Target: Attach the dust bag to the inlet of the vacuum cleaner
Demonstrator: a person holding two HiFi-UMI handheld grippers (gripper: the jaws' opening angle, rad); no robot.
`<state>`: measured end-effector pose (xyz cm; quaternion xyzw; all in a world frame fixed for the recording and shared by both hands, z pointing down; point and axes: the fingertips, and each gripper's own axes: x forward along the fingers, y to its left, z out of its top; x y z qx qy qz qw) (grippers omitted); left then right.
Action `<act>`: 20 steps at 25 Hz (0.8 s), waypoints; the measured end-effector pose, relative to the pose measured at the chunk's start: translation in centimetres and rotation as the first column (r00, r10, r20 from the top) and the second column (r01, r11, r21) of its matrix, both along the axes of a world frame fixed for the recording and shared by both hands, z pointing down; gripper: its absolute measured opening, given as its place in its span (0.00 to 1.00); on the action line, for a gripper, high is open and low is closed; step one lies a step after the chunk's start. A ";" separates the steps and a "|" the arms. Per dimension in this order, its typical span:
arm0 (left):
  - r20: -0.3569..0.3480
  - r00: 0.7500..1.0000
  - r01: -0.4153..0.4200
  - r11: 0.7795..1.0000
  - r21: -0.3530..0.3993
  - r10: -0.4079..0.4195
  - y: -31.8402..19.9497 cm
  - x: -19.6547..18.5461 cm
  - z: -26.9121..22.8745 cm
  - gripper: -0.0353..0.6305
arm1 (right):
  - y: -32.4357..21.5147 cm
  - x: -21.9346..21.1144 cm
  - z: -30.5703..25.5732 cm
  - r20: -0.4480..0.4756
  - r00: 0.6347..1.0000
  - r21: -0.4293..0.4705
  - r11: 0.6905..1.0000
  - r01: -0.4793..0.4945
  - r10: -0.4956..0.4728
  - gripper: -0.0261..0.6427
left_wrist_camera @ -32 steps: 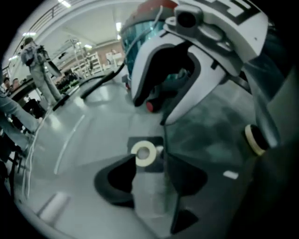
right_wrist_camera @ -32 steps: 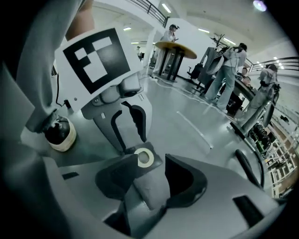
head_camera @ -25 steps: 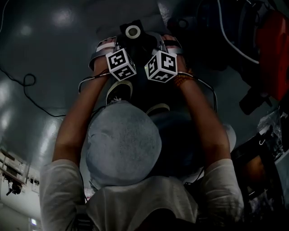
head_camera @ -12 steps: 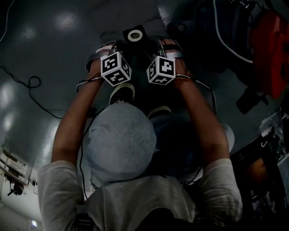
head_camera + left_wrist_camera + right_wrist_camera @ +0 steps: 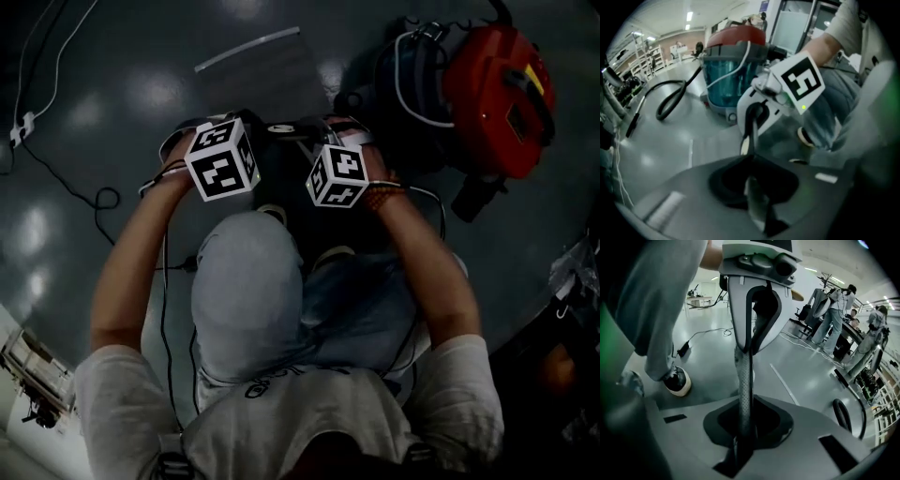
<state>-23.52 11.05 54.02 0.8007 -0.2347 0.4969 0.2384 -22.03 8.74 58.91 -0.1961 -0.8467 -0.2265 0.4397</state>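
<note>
The dust bag's flat grey collar [image 5: 684, 187] with its dark round hole hangs level between both grippers. My left gripper [image 5: 757, 197] is shut on the collar's near edge, and the right gripper [image 5: 749, 140] pinches the opposite edge. In the right gripper view my right gripper [image 5: 740, 446] clamps the collar [image 5: 811, 427], with the left gripper [image 5: 745, 357] facing it. Both pairs of jaws have just been closing with the collar between them. The red-lidded vacuum cleaner [image 5: 497, 89] with its clear blue tub [image 5: 729, 77] stands on the floor beyond.
A black hose [image 5: 670, 98] curls on the floor beside the vacuum. A pale sheet [image 5: 258, 70] lies ahead, and cables [image 5: 75, 187] trail at the left. My shoe [image 5: 677, 380] stands under the bag. People [image 5: 834, 315] stand at desks far behind.
Both marker cubes have risen towards the head and spread apart, lifting the bag collar off the floor. The vacuum cleaner now shows more fully at upper right.
</note>
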 end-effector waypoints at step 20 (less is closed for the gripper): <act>-0.189 0.864 -0.485 0.873 -0.061 0.467 -2.9 19.1 -19.3 0.11 | -0.7 20.7 -19.6 -0.146 0.927 -0.269 0.888 -0.373 0.345 0.09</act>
